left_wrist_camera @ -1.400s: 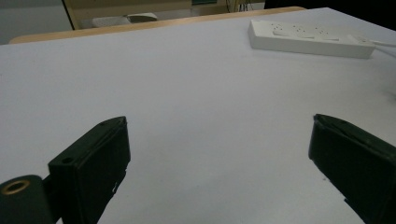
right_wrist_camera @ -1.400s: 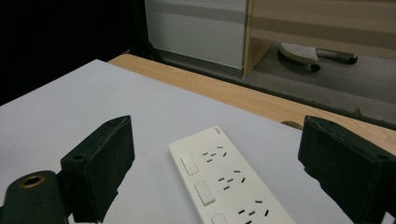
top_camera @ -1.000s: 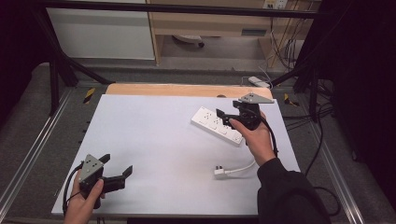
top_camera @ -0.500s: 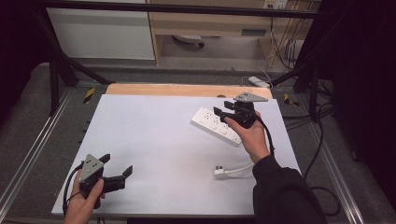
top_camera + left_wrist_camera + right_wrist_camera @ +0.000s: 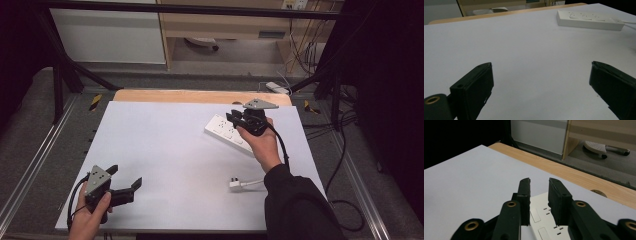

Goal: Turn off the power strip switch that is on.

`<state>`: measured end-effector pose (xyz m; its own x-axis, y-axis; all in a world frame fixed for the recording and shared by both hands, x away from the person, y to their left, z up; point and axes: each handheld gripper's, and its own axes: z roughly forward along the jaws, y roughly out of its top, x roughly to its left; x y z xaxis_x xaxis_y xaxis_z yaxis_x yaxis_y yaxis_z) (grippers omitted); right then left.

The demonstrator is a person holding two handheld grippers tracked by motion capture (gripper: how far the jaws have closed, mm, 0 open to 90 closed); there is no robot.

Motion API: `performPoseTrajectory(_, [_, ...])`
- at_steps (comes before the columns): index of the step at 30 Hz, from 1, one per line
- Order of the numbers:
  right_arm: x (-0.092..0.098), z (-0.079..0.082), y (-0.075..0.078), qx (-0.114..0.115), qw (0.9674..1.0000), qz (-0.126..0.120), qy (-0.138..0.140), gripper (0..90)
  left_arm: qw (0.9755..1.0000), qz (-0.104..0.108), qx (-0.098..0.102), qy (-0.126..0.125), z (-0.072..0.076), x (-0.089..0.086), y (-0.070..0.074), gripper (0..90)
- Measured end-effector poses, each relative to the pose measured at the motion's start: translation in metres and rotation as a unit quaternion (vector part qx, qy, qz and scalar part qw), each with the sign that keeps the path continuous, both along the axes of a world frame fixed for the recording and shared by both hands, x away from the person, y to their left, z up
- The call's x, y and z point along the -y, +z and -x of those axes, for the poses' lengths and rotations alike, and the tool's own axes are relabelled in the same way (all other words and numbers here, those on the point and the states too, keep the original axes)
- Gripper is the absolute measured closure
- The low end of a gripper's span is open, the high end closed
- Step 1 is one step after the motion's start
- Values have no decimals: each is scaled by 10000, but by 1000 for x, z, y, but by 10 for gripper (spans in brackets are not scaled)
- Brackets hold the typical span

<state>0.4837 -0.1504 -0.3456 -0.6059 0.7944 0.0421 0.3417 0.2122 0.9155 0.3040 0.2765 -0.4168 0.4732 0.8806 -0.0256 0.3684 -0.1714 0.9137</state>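
The right gripper (image 5: 235,119) is over the far right part of the white table (image 5: 170,150), held in the person's right hand (image 5: 260,145). Its two black jaws have just been closing, and now there is a narrow gap between them. In the right gripper view the jaws (image 5: 539,195) sit just above the white power strip (image 5: 544,222), which lies under them and a bit closer to the hand. The gap holds nothing, and I cannot tell if the jaw tips touch the power strip. In the high view the power strip (image 5: 222,129) lies flat on the table, with one end under the gripper and the other end poking out past the jaw tips. Behind the right hand, near the person's dark sleeve (image 5: 300,205), a white plug (image 5: 235,184) lies on the table with its cord going under the arm. The left gripper (image 5: 125,186) is well apart from all this, low over the near left corner of the table, held in the left hand (image 5: 90,220). Its jaws are wide apart with just bare table between them. From the left gripper view the power strip (image 5: 589,20) is far ahead and off to the right.
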Motion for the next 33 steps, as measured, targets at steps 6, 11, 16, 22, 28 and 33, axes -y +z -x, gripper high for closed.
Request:
performPoseTrajectory(6, [-3,-3,-4,8,10000,35,21,814,10000,4,-4,-2,0,0,0,54])
performPoseTrajectory(11, [-5,-7,-8,-38,9999,81,46,864,10000,6,-3,-3,0,0,0,54])
performPoseTrajectory(16, [-7,-12,-14,-95,9999,49,34,892,10000,-10,-2,-2,0,0,0,54])
performPoseTrajectory(22, [-9,-18,-20,-155,9999,72,7,900,10000,-5,-3,0,0,-1,0,54])
performPoseTrajectory(28, [-11,-22,-26,-196,9997,125,-35,900,10000,-7,-3,0,-1,-1,0,54])
performPoseTrajectory(33, [-11,-24,-30,-230,9996,152,-76,900,10000,-10,0,-2,-1,-1,0,54])
